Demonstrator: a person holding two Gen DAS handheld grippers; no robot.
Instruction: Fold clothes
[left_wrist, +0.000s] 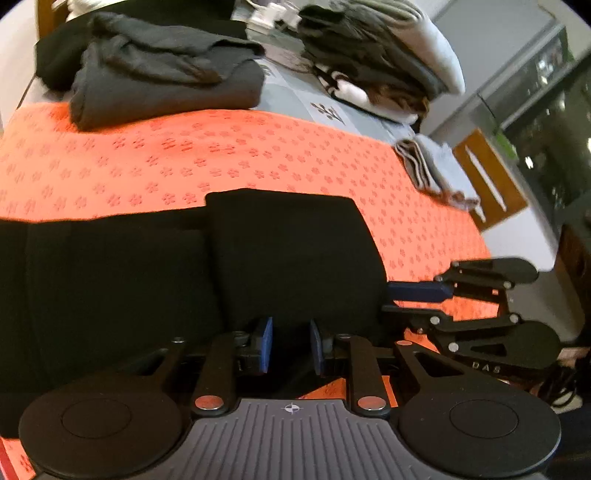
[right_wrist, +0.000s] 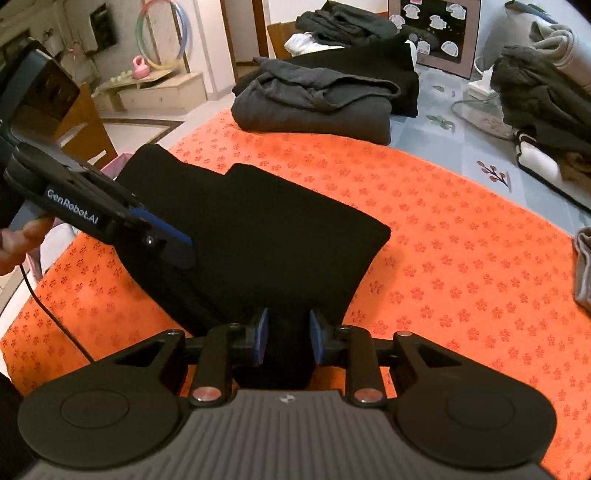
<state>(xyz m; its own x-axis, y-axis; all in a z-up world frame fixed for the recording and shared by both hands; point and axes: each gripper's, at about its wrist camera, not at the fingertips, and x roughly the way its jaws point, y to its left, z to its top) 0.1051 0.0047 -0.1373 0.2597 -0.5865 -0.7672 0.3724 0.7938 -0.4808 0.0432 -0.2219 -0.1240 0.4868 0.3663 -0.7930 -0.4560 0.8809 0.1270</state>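
Here the black garment (right_wrist: 255, 229) lies folded on the orange mat (right_wrist: 443, 266), but its cloth is so dark that folds and seams barely show, and what kind of garment it is cannot be told. In the left wrist view its left part runs out of the picture, and its near edge is hidden behind the tool body in both views.

In the right wrist view its long axis runs from the near centre up and away to the left, with a stepped far edge and a rounded corner pointing right. In the left wrist view it stretches across the picture, a raised folded block (left_wrist: 291, 251) standing above the flatter part.

The left tool (left_wrist: 291, 345) has its jaws a little apart with black cloth between them; whether the pads press it cannot be made out. The right tool (right_wrist: 286, 341) likewise stands narrowly parted over a bunch of the cloth, grip unclear. In the left wrist view the right tool (left_wrist: 413, 295) reaches the garment's right edge.

Beyond the mat sits a grey pile (right_wrist: 314, 103) and, to the right, a mixed heap (right_wrist: 539, 96), partly cut off.
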